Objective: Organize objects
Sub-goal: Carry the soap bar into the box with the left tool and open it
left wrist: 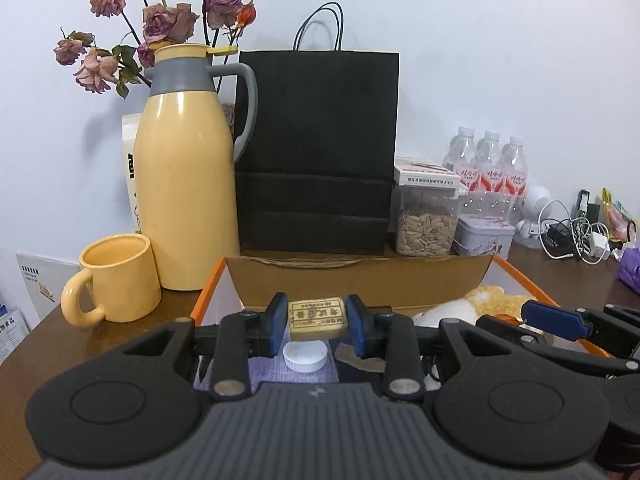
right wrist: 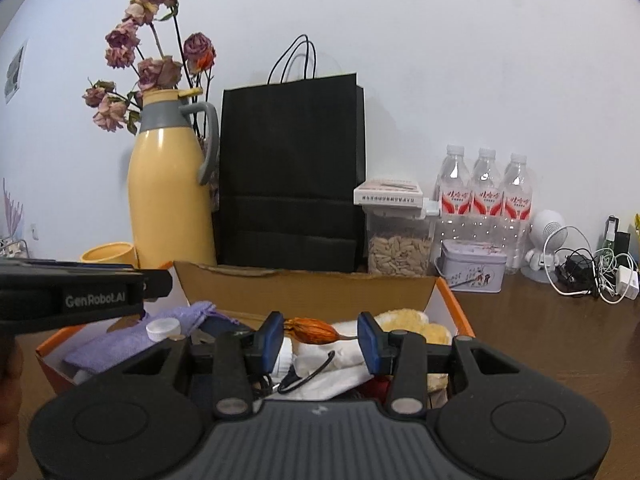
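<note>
My left gripper [left wrist: 317,317] is shut on a small tan block [left wrist: 317,318] with printed characters, its blue pads pressing both ends. It hangs over an orange-rimmed cardboard box [left wrist: 360,280]. Inside the box lie a white cap [left wrist: 305,355], a purple cloth [left wrist: 272,368] and a yellow plush item [left wrist: 492,296]. My right gripper [right wrist: 320,336] holds an orange dried pod [right wrist: 314,331] lengthwise between its pads, above white fabric [right wrist: 332,364] in the same box [right wrist: 304,288]. Each gripper shows in the other's view: the right gripper [left wrist: 536,314], the left gripper [right wrist: 156,284].
Behind the box stand a yellow thermos [left wrist: 184,184], a yellow mug [left wrist: 116,276], a black paper bag [left wrist: 316,148], a seed jar [left wrist: 426,228], a tin [left wrist: 484,236] and water bottles [left wrist: 488,168]. Tangled cables [left wrist: 572,236] lie at the far right. Dried roses [left wrist: 160,20] rise behind the thermos.
</note>
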The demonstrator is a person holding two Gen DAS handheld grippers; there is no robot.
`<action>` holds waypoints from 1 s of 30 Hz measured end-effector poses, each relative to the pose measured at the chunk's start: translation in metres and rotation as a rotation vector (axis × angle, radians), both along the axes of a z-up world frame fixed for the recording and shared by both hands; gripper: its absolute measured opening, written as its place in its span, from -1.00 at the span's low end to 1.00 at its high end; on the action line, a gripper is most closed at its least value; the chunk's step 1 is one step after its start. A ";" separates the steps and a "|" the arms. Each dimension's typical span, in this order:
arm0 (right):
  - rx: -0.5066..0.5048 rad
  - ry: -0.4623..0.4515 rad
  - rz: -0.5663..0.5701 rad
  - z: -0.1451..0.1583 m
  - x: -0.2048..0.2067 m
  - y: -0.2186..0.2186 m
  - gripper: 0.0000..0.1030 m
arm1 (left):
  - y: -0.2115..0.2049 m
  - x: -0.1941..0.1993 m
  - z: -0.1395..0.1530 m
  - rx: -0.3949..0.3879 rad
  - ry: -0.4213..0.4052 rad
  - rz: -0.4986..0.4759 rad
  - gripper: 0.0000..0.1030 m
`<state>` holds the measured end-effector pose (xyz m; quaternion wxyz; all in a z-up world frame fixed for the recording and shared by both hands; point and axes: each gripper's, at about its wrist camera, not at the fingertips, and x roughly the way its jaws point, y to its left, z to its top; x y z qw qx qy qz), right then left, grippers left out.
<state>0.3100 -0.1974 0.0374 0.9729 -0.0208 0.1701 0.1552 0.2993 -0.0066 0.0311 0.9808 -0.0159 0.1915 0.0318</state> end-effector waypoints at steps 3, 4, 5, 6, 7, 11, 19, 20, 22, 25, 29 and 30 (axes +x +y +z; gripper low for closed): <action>-0.009 0.008 -0.012 -0.002 0.000 0.001 -0.23 | 0.002 -0.003 -0.002 0.000 -0.003 0.004 -0.30; -0.010 0.008 -0.021 -0.003 0.000 0.000 -0.23 | 0.004 -0.005 -0.003 0.001 -0.005 0.004 -0.22; -0.012 0.011 -0.026 -0.004 0.000 -0.001 -0.15 | 0.006 -0.006 -0.003 0.000 -0.008 0.008 0.02; -0.010 0.016 -0.028 -0.004 0.000 -0.002 0.07 | 0.009 -0.007 -0.003 -0.001 -0.013 0.019 0.26; -0.006 0.018 -0.030 -0.005 0.000 -0.003 0.21 | 0.011 -0.007 -0.002 -0.002 -0.019 0.026 0.38; -0.015 0.006 -0.039 -0.004 -0.001 -0.003 0.83 | 0.017 -0.014 0.000 -0.019 -0.070 0.029 1.00; -0.016 0.032 -0.056 -0.006 0.001 -0.007 1.00 | 0.018 -0.016 0.003 -0.021 -0.070 0.013 1.00; -0.012 0.029 -0.056 -0.005 0.000 -0.008 1.00 | 0.017 -0.018 0.004 -0.022 -0.073 0.012 1.00; -0.007 0.020 -0.051 -0.002 -0.003 -0.010 1.00 | 0.017 -0.022 0.006 -0.021 -0.070 0.017 1.00; 0.001 0.020 -0.043 0.006 -0.011 -0.013 1.00 | 0.020 -0.032 0.012 -0.022 -0.073 0.020 1.00; -0.010 0.004 -0.032 0.020 -0.030 -0.015 1.00 | 0.024 -0.049 0.020 -0.029 -0.066 0.012 1.00; -0.015 0.003 -0.029 0.023 -0.036 -0.016 1.00 | 0.024 -0.055 0.021 -0.023 -0.061 0.011 1.00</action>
